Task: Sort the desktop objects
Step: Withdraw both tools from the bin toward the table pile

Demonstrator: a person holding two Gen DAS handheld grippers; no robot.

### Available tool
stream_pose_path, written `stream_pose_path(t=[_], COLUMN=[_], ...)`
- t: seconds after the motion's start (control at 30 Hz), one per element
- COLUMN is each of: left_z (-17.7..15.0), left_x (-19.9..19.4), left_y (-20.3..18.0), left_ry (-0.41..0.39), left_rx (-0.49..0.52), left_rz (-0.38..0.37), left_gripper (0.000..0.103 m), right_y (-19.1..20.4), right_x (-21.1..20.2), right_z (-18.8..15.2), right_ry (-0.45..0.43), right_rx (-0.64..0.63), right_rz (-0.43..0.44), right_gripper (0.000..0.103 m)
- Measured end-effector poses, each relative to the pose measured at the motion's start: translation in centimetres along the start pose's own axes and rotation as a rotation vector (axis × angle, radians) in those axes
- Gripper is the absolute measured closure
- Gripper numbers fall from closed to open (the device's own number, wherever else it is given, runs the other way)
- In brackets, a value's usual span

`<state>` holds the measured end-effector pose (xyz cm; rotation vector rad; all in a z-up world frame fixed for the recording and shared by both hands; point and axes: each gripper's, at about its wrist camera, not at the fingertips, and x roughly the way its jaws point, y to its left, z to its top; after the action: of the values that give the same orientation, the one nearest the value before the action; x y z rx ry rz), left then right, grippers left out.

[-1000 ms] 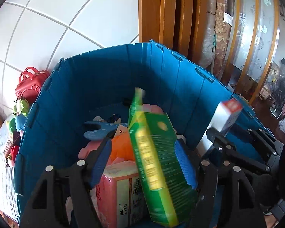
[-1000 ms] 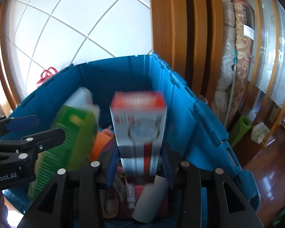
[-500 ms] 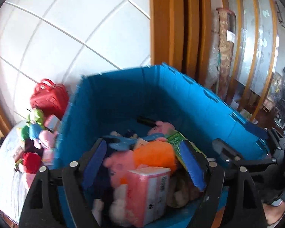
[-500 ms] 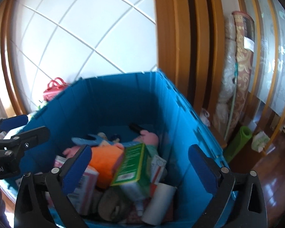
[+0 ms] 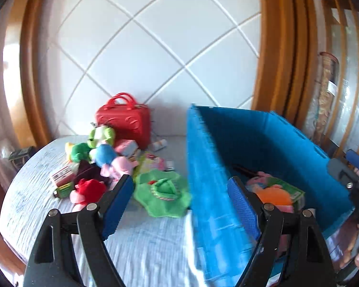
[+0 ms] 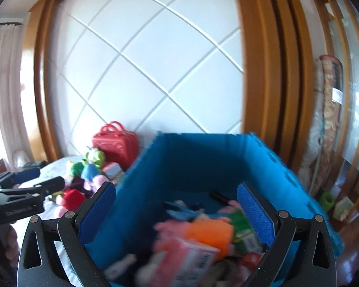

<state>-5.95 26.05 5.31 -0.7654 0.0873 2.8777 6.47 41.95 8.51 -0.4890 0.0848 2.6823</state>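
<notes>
Both boxes have dropped into the blue crate (image 6: 198, 167); left gripper (image 5: 182, 205) and right gripper (image 6: 177, 205) stand released, empty. Unsorted plush toys (image 5: 100, 157) lie at ten o'clock, red case (image 5: 124, 122) beyond.

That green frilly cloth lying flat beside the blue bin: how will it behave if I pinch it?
The green cloth lies flat with wavy, ruffled edges, so it is probably floppy and will drape from a pinch. It looks thin, so likely light. Pushing it would probably bunch it on the bedsheet rather than slide it.
</notes>
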Motion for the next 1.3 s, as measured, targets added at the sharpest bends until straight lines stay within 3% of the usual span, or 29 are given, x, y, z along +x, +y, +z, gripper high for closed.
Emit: stream_pose_path(t=[0.27,0.4,0.53,0.77,1.17,1.3], left_z=[-1.9,-3.4,-5.0,-6.7,-7.9,-7.9], left_x=[0.6,1.9,4.4,10.0,20.9,23.9], left_y=[17.0,23.4,27.1,28.6,27.7,27.6], left_ry=[0.100,0.177,0.252,0.372,0.544,0.588], left_rx=[-0.035,-0.079,-0.121,-0.140,-0.129,-0.102], left_rz=[0.148,0.176,0.174,0.167,0.167,0.146], left_gripper=[0.022,0.022,0.022,0.022,0.022,0.022], right_y=[15.1,20.4,23.8,24.7,23.7,23.5], right_x=[3.8,7.1,10.8,16.3,26.1,28.0], right_z=[0.1,-1.7,-3.6,-6.6,-10.0,-10.2], right_ry=[0.034,0.137,0.250,0.371,0.534,0.558], right_rx=[-0.009,-0.008,-0.036,-0.047,-0.031,-0.023], right_rz=[0.123,0.157,0.146,0.134,0.190,0.166], right_gripper=[0.000,0.000,0.000,0.000,0.000,0.000])
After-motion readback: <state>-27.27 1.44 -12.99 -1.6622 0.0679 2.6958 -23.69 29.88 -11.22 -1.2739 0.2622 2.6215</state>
